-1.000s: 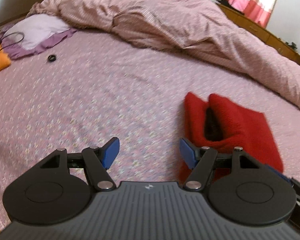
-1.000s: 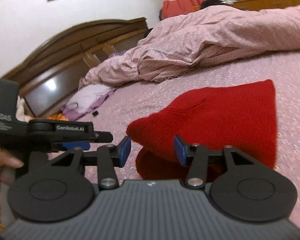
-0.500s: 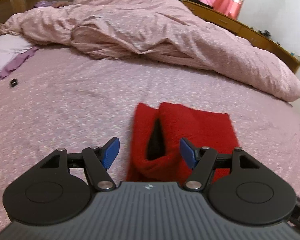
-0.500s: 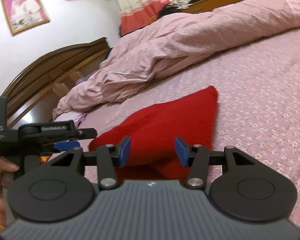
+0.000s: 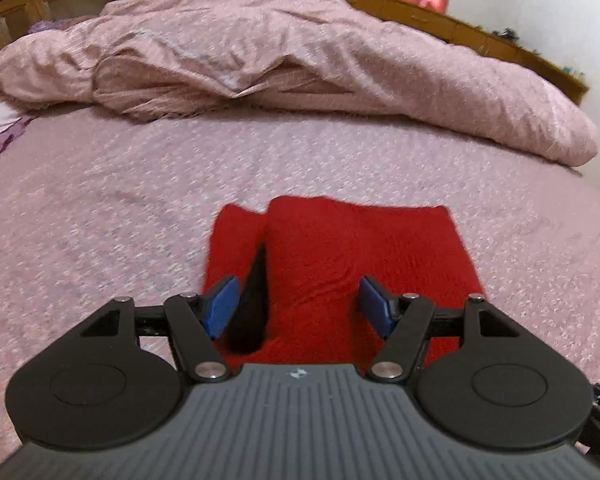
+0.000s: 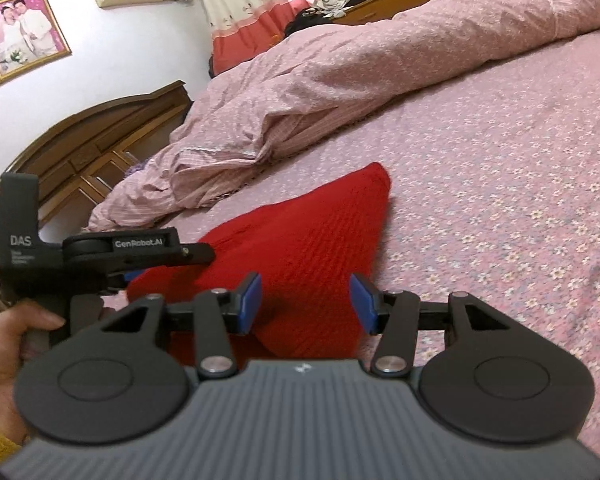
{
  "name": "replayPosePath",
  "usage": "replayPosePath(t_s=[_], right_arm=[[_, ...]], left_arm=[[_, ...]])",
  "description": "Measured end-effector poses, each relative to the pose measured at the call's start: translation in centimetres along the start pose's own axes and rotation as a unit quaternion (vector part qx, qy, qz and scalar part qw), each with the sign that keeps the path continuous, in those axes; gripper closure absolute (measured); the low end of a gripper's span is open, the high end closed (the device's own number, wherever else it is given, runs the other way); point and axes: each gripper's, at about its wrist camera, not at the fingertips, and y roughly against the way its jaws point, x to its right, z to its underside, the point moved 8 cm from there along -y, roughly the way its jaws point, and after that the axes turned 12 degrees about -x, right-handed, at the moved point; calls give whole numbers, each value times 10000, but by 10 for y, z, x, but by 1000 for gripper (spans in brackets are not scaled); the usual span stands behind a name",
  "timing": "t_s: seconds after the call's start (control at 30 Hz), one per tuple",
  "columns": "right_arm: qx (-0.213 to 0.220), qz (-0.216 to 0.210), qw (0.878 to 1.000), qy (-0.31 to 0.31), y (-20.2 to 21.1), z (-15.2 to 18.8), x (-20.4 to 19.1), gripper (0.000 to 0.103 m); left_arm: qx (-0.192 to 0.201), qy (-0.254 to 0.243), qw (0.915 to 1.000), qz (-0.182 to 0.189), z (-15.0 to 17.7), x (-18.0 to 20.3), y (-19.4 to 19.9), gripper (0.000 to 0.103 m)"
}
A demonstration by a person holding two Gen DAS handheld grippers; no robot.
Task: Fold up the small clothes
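Inspecting garment: red knit [image 5: 340,256] lies flat on the bed [image 5: 100,216].
Handling: soft, light (likely stretchy); pinch its doubled near edge.
Fingers: left gripper [image 5: 300,308] and right gripper [image 6: 306,304] wide, empty.

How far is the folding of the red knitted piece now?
Done: the red knit garment lies flat on the bed sheet, seemingly doubled over, a dark opening at its near edge. In hand: nothing; the left gripper and right gripper are open above its near edge. Left: grasping it and folding.
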Motion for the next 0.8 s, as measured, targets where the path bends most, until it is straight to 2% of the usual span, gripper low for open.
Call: replayPosePath(t_s=[0.07,0.1,0.27,0.43,0.63,0.7,0.8], right_arm=[[-9,-33,9999,-123,-2,1,5,50],[-9,-58,9998,-181,-3,1,7,50],[-15,-108,9997,-215,-6,3,12,50],[14,-50,9998,-184,-7,4,16,50],[-20,-97,9995,-306,-8,9,19,50],[1,-104,9996,-265,-8,9,17,50],[38,-113,9997,-226,-6,9,15,50]], left_arm=[[58,-134,9999,76,-3,6,-5,46],[40,-202,9998,23,-4,9,-9,48],[-123,-43,9999,-100,-4,7,-29,48],[-52,149,9999,31,-3,3,-37,47],[59,322,9987,381,-4,-2,-40,48],[91,385,9980,496,-4,-4,-38,65],[152,527,9967,606,-4,-4,-30,77]])
